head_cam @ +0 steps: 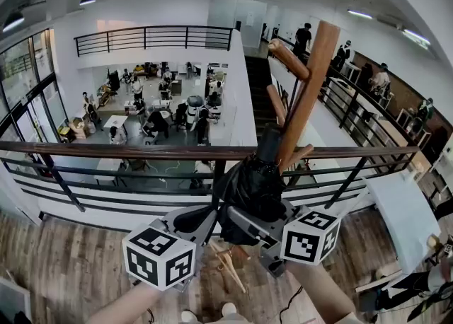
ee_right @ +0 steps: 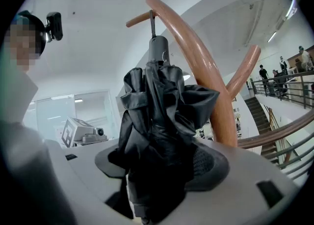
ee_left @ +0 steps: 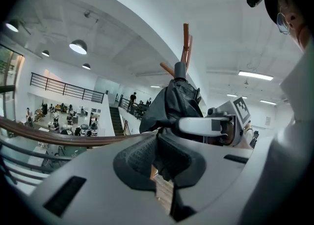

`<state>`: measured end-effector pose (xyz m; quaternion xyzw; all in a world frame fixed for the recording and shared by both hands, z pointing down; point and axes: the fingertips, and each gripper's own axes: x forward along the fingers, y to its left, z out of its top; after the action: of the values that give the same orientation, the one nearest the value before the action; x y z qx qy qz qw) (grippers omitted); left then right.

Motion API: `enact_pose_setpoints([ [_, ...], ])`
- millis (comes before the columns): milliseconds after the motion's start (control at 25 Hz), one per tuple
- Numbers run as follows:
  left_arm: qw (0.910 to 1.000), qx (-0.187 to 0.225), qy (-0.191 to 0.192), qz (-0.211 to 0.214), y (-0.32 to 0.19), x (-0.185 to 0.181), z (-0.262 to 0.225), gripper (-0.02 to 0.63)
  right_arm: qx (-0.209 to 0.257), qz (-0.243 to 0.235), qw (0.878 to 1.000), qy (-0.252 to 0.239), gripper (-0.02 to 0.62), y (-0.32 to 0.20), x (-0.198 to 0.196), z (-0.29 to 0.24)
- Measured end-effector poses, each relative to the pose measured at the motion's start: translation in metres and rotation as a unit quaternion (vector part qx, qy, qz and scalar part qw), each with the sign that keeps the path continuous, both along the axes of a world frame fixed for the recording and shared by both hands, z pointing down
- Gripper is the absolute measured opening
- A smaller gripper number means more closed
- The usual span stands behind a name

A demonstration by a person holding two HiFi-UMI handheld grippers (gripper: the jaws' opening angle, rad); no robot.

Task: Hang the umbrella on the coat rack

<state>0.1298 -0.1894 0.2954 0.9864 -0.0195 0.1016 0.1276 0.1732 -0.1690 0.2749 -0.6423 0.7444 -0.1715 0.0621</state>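
Observation:
A folded black umbrella [head_cam: 248,188] hangs upright against the wooden coat rack [head_cam: 311,82], between my two grippers. In the right gripper view its thin strap [ee_right: 153,22] runs up to a peg [ee_right: 140,18] of the rack [ee_right: 206,71]. My right gripper [ee_right: 157,155] holds the bunched umbrella [ee_right: 157,121] with wide jaws, and the fabric fills the gap. My left gripper [ee_left: 162,138] has its jaws nearly together at the lower fabric of the umbrella [ee_left: 176,101]. In the head view the left gripper [head_cam: 212,213] comes from the left and the right gripper [head_cam: 256,220] from the right.
A wooden handrail [head_cam: 141,151] on dark posts runs just behind the rack, with a drop to a lower floor of desks and people. The rack's feet [head_cam: 230,266] stand on the plank floor. A white table [head_cam: 403,223] is at the right.

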Motion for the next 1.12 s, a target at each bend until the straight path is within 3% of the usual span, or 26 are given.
enact_pose_setpoints([
  [440,1.0,0.001,-0.001,0.006,0.006,0.001,-0.003,0.026,0.04,0.029,0.996,-0.07,0.318,0.023,0.002,-0.016],
  [640,0.9999,-0.002,-0.002,0.011,0.017,0.001,0.0,0.026,0.056,0.062,0.994,-0.074,0.329,0.041,0.01,-0.019],
  [880,0.9998,-0.004,-0.002,0.02,0.019,0.006,0.012,0.026,0.066,0.062,0.994,-0.066,0.33,0.041,0.008,-0.009],
  [1120,0.9995,-0.008,-0.006,0.03,0.025,0.01,0.016,0.026,0.116,0.068,0.985,-0.106,0.328,0.054,0.015,-0.015],
])
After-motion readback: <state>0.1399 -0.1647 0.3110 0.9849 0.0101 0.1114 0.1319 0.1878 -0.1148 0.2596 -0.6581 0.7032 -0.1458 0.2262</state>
